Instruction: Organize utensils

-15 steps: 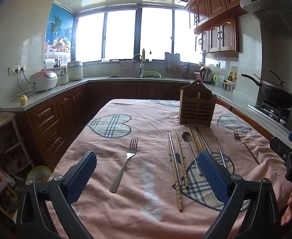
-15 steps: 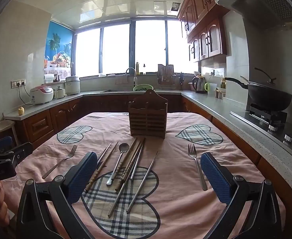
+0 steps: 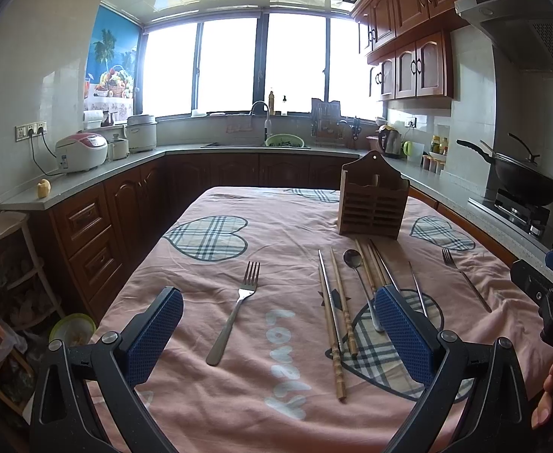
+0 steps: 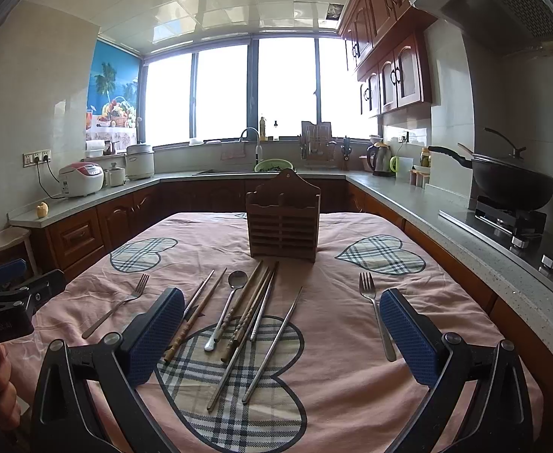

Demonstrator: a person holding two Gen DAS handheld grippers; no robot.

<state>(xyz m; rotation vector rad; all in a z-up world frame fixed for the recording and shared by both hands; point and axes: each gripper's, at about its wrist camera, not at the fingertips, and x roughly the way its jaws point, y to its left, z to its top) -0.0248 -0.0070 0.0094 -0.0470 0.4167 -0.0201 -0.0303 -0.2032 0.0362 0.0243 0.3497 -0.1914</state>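
Observation:
A wooden slatted utensil holder stands upright on the pink tablecloth; it also shows in the left wrist view. Before it lie several chopsticks, wooden and metal, and a metal spoon. One fork lies to the left, also seen in the right wrist view. Another fork lies to the right. My left gripper is open and empty above the near table edge. My right gripper is open and empty above the chopsticks' near ends.
The table carries a pink cloth with plaid hearts. Counters run along left, back and right. A black wok sits on the stove at right. A rice cooker stands at left. A sink is at the back.
Both grippers have shifted very slightly; the scene looks almost the same. No utensil has moved.

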